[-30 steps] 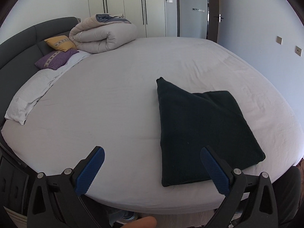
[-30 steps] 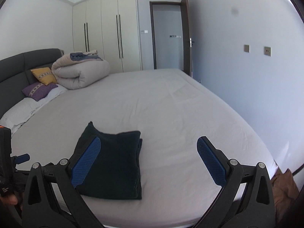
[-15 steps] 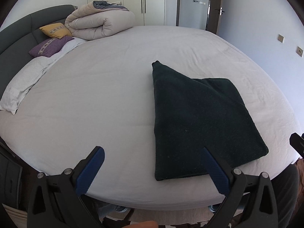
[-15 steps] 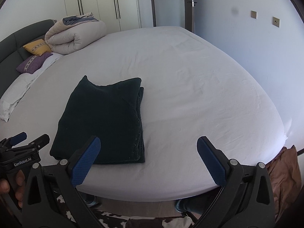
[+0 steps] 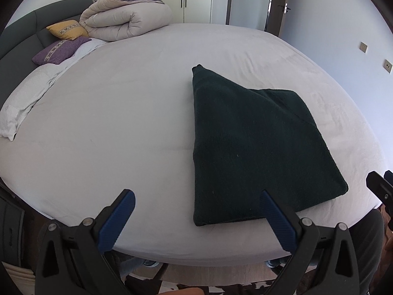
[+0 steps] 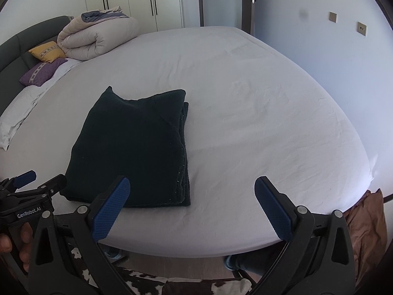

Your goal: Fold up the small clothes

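A dark green knitted garment (image 5: 255, 147) (image 6: 137, 145) lies folded into a flat stack on the white bed (image 5: 118, 113) (image 6: 258, 113), close to the near edge. My left gripper (image 5: 196, 218) is open and empty, held over the bed edge just short of the garment's near left corner. My right gripper (image 6: 192, 206) is also open and empty, at the garment's near right corner and not touching it. The left gripper (image 6: 27, 186) shows at the right wrist view's lower left, held by a hand (image 6: 14, 245).
A rolled beige duvet (image 5: 127, 22), a yellow cushion (image 5: 67, 29) and a purple cushion (image 5: 59, 50) lie at the bed's head by the dark headboard. Wardrobes and a door stand behind. A brown cloth (image 6: 366, 223) lies on the floor at right.
Both grippers have pulled back and risen from the bed edge, so the folded garment sits lower and fuller in both views. The garment itself has not moved. Both stay open.
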A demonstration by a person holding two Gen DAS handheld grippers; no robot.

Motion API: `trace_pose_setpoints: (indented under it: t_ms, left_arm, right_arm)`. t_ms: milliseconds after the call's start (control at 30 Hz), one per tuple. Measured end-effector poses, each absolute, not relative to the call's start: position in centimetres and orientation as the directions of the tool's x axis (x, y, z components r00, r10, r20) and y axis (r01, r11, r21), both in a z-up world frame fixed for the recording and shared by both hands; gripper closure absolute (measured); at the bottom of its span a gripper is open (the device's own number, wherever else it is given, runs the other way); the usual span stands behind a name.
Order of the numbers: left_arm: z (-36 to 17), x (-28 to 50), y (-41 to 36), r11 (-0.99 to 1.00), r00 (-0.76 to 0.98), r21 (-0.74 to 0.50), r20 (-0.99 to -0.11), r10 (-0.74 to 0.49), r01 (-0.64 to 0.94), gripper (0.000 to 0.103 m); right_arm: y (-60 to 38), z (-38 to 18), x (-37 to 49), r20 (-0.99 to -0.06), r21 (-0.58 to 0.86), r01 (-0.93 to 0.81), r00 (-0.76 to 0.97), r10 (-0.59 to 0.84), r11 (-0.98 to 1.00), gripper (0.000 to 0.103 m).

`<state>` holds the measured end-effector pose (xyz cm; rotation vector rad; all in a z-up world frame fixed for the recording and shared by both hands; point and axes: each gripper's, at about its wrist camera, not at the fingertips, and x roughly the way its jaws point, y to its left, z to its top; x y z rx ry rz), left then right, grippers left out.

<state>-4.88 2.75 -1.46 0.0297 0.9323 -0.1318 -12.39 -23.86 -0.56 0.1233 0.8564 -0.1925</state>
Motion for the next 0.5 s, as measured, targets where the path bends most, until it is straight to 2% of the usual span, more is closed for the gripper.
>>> trace_pose_setpoints:
  t_ms: [500]
  left_arm:
    - [-2.3,-4.8,2.8,0.992,0.574,-0.035,-0.813,-0.096,0.117,0.000]
  right_arm:
    - [-23.8,-2.6,-9.8,-0.806,-0.007,0.227,0.576,-0.139,0.974,0.000]
